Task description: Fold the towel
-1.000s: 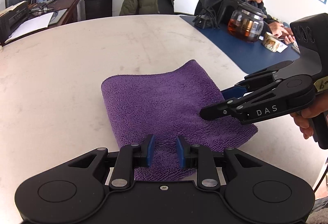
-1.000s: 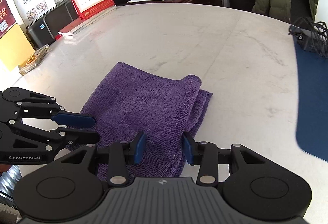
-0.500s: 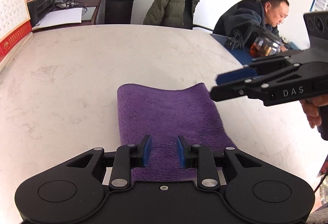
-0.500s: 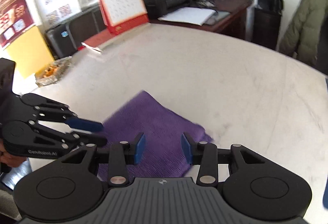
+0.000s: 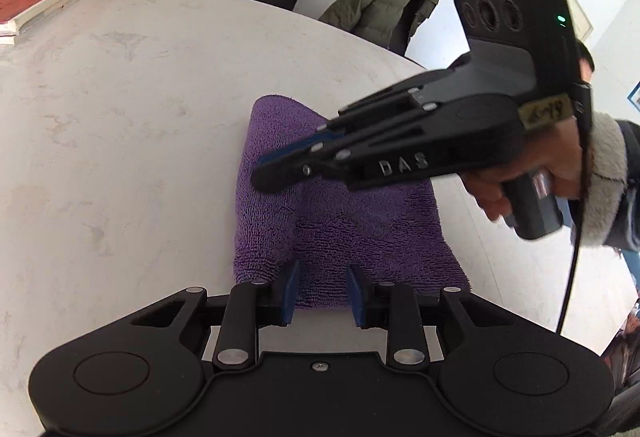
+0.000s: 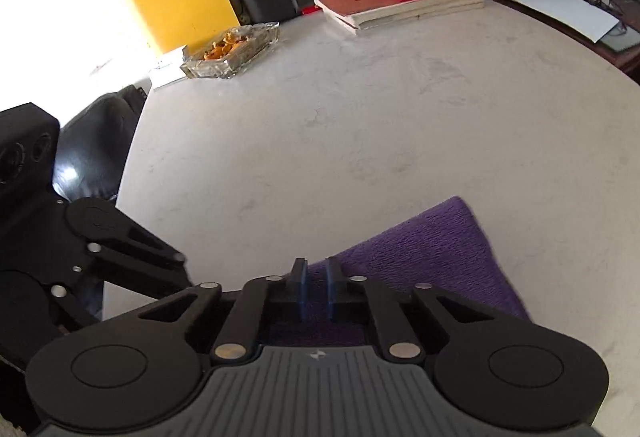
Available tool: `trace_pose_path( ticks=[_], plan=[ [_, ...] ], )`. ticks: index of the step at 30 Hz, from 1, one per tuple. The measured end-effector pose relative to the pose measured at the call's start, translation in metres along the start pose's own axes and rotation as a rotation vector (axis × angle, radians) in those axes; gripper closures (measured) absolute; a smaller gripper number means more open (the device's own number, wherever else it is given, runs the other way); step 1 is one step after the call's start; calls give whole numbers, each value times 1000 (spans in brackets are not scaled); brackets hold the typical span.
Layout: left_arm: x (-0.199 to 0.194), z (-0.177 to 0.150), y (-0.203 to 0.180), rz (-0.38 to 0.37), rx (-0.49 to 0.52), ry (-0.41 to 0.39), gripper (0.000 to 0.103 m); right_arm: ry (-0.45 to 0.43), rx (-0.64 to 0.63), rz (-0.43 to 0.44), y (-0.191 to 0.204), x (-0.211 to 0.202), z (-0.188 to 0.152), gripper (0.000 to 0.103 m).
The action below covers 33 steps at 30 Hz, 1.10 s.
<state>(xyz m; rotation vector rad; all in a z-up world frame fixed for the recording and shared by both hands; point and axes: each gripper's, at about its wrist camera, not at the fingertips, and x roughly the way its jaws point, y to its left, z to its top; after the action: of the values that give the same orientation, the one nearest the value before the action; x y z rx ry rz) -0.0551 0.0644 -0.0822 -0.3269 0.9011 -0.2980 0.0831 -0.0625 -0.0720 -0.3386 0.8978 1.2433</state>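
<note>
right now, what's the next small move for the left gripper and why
Probably close the left gripper on the near edge of the towel: its fingers stand apart at that edge, pressing nothing. The right gripper is shut over the towel; whether it pinches cloth is unclear.

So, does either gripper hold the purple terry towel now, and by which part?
Nothing seems held. The left gripper is open at the near edge of the flat purple terry towel; the right gripper is shut over it, no cloth visibly pinched.
</note>
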Motion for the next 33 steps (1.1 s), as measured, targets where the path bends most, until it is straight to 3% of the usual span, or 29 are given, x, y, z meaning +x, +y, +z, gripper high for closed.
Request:
trace_pose_path(
  ticks=[4, 8, 11, 14, 16, 20, 22, 27, 31, 33],
  plan=[
    [-2, -2, -2, 18, -13, 5, 77, -46, 8, -54, -39, 6, 12, 103],
    [-2, 0, -6, 32, -17, 12, 77, -55, -22, -112, -43, 6, 22, 98],
    [-1, -1, -8, 43, -22, 11, 77, -105, -56, -48, -21, -16, 23, 98],
    [-1, -2, -9, 56, -29, 7, 77, -35, -193, 7, 9, -16, 11, 99],
    [-2, -3, -10, 65, -30, 4, 77, 8, -246, -34, 9, -6, -2, 100],
    [-6, -7, -15, 98, -40, 17, 77, -41, -94, -83, -25, -9, -5, 101],
    [-14, -9, -20, 111, -53, 19, 79, -44, -94, -105, -23, -11, -5, 100],
    [-27, 8, -26, 110, -20, -84, 71, -38, -129, -115, -13, -12, -9, 96],
    [1, 10, -8, 145, -48, -43, 75, -42, -113, -121, -12, -12, -11, 96],
    [-4, 4, -4, 148, -47, -62, 76, -39, -112, -125, -12, -12, -11, 96]
  ],
)
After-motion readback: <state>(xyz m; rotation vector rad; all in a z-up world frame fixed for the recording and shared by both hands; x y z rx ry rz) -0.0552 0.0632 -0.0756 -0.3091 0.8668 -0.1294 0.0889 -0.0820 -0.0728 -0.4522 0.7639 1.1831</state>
